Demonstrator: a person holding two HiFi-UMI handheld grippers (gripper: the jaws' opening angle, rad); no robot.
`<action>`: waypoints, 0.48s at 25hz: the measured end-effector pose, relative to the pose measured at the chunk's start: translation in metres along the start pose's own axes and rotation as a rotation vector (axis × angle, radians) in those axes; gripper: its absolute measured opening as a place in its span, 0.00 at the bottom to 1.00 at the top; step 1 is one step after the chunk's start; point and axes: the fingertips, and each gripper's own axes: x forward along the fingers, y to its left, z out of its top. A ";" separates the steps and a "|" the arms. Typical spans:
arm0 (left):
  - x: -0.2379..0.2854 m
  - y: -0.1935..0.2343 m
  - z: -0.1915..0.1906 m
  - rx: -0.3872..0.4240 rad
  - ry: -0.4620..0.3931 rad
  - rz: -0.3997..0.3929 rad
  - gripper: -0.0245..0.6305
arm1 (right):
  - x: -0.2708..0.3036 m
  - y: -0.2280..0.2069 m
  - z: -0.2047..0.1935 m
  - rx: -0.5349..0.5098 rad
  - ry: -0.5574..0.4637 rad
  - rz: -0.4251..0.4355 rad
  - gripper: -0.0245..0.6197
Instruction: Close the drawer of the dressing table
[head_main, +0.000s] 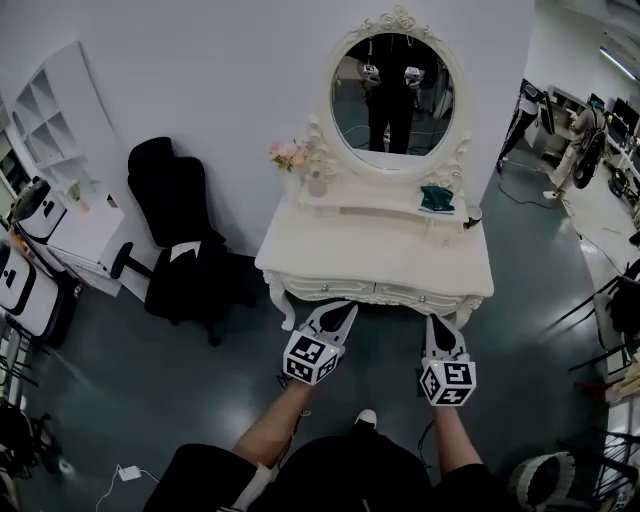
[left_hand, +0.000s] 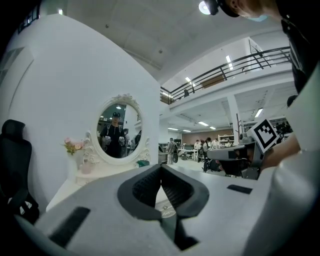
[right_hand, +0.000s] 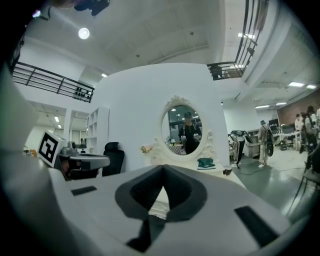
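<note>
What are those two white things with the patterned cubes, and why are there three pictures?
They are grabbing tools. A person holds a left gripper and a right gripper, one in each hand. The top-down picture comes from a camera on the person's head. The other two come from cameras riding on each gripper, looking along its jaws. Both point at a white dressing table with an oval mirror, pink flowers and a small green thing on its shelf. Both grippers are shut and hold nothing.
</note>
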 end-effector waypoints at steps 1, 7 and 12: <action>0.013 0.004 0.001 0.000 0.003 0.001 0.04 | 0.009 -0.009 0.002 0.000 0.001 0.002 0.04; 0.085 0.025 0.003 0.005 0.004 0.017 0.04 | 0.059 -0.064 0.010 -0.009 -0.016 0.005 0.04; 0.125 0.043 0.005 0.003 0.008 0.034 0.04 | 0.098 -0.094 0.008 0.012 -0.005 0.013 0.04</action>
